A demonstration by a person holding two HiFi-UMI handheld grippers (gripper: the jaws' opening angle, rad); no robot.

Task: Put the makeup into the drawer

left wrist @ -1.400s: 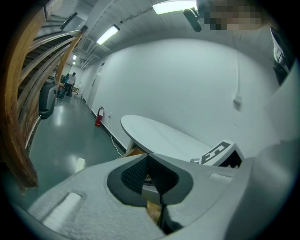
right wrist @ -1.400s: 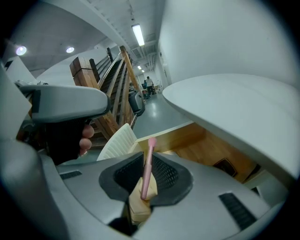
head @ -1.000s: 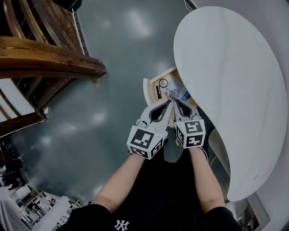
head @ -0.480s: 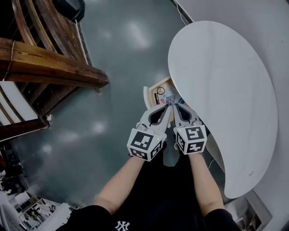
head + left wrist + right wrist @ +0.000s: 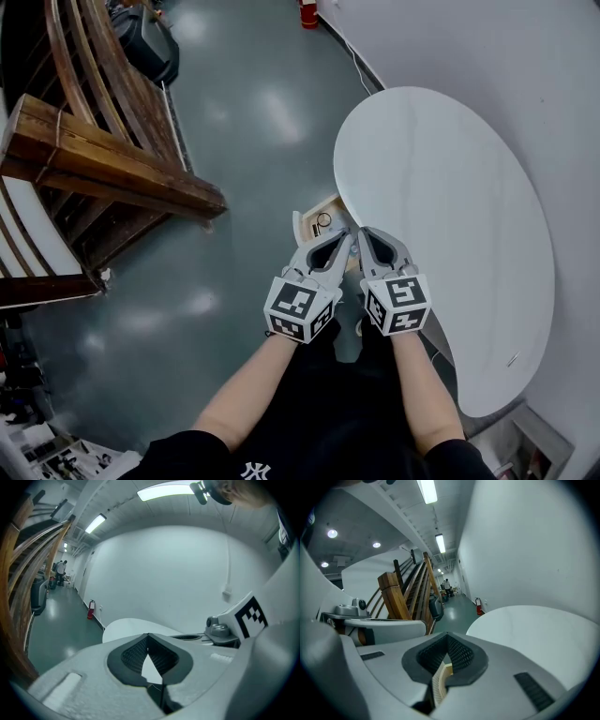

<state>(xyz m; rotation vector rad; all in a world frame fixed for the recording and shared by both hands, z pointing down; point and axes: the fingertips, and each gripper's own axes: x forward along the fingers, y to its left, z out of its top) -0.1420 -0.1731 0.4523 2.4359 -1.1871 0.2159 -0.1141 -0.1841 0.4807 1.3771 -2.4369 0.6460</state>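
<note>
L gripper (image 5: 347, 236) & R gripper (image 5: 362, 232) — both pressed together, nothing held — side by side at open drawer (image 5: 302, 223).

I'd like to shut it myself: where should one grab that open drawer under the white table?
Take the drawer by its upright front board, coming from the floor side, away from the table. That board stands clear at the open end, while the back runs under the tabletop. No handle shows from here.

Cameras around the table (image 5: 450, 216)
Head view looks steeply down; both gripper views look level, close over its white top.
</note>
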